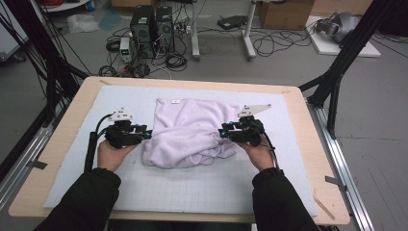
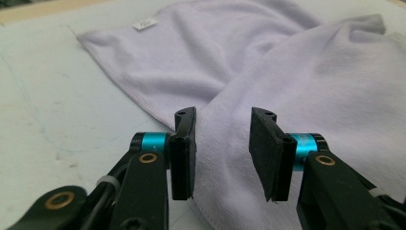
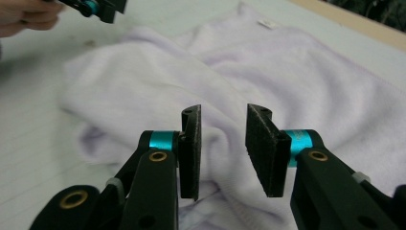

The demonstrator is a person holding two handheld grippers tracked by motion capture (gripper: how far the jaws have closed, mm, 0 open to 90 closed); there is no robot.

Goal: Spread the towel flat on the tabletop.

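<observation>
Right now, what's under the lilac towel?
The towel lies bunched on the pale gridded mat, which covers the wooden table. Its folds overlap, so anything beneath or inside them is hidden.

A crumpled lilac towel (image 1: 190, 132) lies mid-bench (image 1: 62, 144) on a white gridded mat (image 1: 192, 187), with the left claw (image 1: 148, 134) and right claw (image 1: 222, 132) at its side edges.

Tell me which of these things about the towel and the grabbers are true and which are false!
1. The towel is pale purple. True.
2. The towel lies flat and neatly folded. False: it is rumpled and bunched at the near side.
3. The left gripper has its fingers apart with nothing pinched. True.
4. The right gripper squeezes the towel. False: its fingers stand open above the cloth.
5. The towel has a small white tag. True.
</observation>
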